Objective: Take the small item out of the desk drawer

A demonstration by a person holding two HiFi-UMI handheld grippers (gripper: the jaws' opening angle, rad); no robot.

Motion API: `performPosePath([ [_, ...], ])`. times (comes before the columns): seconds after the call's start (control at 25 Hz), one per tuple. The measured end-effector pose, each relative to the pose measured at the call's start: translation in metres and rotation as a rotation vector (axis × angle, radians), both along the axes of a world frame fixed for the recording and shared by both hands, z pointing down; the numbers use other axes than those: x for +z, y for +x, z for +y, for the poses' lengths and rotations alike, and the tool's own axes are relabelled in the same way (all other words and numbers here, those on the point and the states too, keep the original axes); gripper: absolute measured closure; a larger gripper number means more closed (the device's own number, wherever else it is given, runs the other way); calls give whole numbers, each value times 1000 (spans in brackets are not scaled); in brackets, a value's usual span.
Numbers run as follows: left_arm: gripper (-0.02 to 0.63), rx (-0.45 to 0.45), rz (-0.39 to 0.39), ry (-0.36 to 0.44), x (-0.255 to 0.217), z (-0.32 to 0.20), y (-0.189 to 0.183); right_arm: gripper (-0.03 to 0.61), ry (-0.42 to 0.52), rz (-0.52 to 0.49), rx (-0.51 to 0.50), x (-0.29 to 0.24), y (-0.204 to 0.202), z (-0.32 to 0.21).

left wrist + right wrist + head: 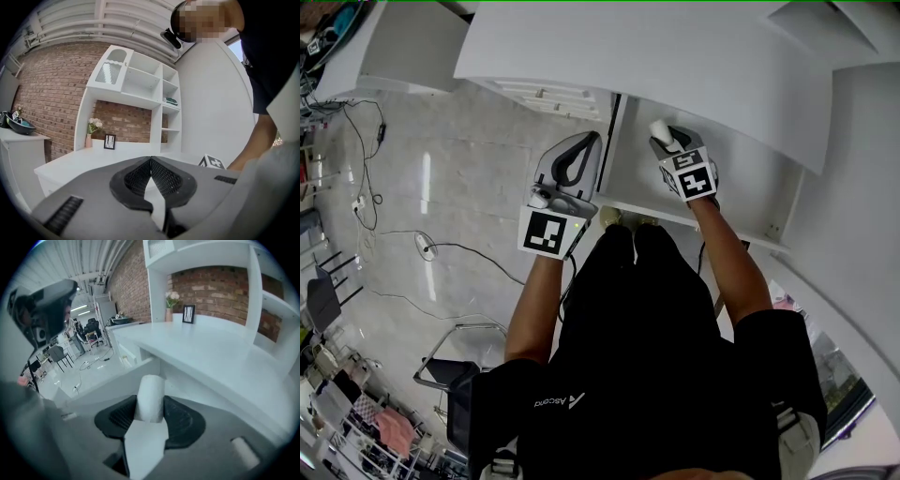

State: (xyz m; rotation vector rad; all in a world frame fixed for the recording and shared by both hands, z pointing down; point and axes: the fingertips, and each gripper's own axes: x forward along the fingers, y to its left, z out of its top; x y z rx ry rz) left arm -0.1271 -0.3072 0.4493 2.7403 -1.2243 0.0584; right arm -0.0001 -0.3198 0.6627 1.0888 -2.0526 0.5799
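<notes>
A small white cylinder (pixel 660 129) (pixel 150 397) is up above the open white drawer (pixel 741 202), just under the edge of the white desk top (pixel 675 56). My right gripper (pixel 664 139) (pixel 150 401) is shut on it, with both black pads against its sides, and points steeply down. In the right gripper view the drawer's wall (pixel 108 380) runs below the cylinder. My left gripper (pixel 584 142) (pixel 150 159) is shut with nothing between its jaws. It is held level beside the drawer's left side.
At the desk's back, a vase of flowers (pixel 169 305) and a small picture frame (pixel 188 314) stand against the brick wall, under white shelves (pixel 140 84). Cables (pixel 441 248) trail over the floor to the left. A chair (pixel 455 370) stands behind the person.
</notes>
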Motion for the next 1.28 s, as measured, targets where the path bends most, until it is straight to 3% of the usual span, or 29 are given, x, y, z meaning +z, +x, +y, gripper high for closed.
performPosePath([
  [0.32, 615, -1, -3, 25, -33, 16, 27, 399, 298, -193, -13, -138, 6, 24],
  [0.68, 615, 16, 18, 107, -85, 53, 63, 399, 570, -330, -17, -266, 29, 72],
  [1.0, 615, 17, 56, 159, -134, 74, 84, 400, 744, -413, -50, -335, 41, 102],
  [1.28, 615, 47, 16, 189, -143, 85, 85, 402, 794, -459, -66, -358, 36, 110],
])
